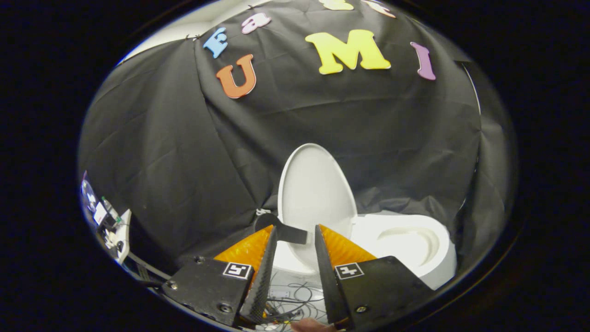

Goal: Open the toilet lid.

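the white oval plastic toilet lid (pixel 315 191) stands raised, close to upright, its inner face turned toward the camera. everything else is placed from it. a dark strap-like handle tab (pixel 282 230) sticks out from the lid's lower left edge, with a rounded end on the far left. just right of the lid lies the white ceramic toilet bowl (pixel 410 244), its rim open and its pale hollow in plain sight.

the gripper (pixel 295 244) sits directly below the lid, and its two fingers (pixel 266 272) are spread apart with a clear gap between them, gripping nothing. the lid's lower edge and the dark tab show in that gap, just ahead of the tips; whether either fingertip touches the tab cannot be told. a square black-and-white marker (pixel 237 270) sits on each finger base.

behind and around the lid hangs wrinkled black cloth (pixel 184 152), draped in folds and forming the booth's wall, which wraps in behind the bowl on the right as well. under the lid, between the fingers, a light floor (pixel 295 283) carries a tangle of thin dark cables (pixel 302 295). far to the lid's lower left, past the cloth, stands a small white stand with cluttered equipment (pixel 113 228), too small to identify.
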The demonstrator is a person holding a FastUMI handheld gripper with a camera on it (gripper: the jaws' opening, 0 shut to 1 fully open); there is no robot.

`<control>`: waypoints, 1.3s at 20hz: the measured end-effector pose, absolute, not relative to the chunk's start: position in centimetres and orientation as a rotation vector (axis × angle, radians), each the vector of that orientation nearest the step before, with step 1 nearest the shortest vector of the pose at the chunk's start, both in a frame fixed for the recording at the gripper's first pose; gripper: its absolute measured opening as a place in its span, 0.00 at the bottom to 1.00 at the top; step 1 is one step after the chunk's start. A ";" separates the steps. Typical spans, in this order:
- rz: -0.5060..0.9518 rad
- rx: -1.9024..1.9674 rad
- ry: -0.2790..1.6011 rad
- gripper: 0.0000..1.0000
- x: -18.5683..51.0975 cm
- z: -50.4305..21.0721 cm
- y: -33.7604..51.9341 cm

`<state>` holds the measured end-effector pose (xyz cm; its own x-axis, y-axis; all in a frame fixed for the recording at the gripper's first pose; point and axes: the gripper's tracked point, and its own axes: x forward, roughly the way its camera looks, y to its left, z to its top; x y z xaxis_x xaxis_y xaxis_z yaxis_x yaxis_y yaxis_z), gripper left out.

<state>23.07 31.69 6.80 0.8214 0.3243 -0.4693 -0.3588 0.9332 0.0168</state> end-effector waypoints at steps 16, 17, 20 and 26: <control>0.173 -0.334 0.345 0.66 17.1 5.4 13.4; 0.160 -0.334 0.335 0.65 16.7 5.4 12.2; 0.125 -0.349 0.318 0.66 14.8 4.0 8.7; 0.137 -0.299 0.228 0.66 9.2 3.3 4.3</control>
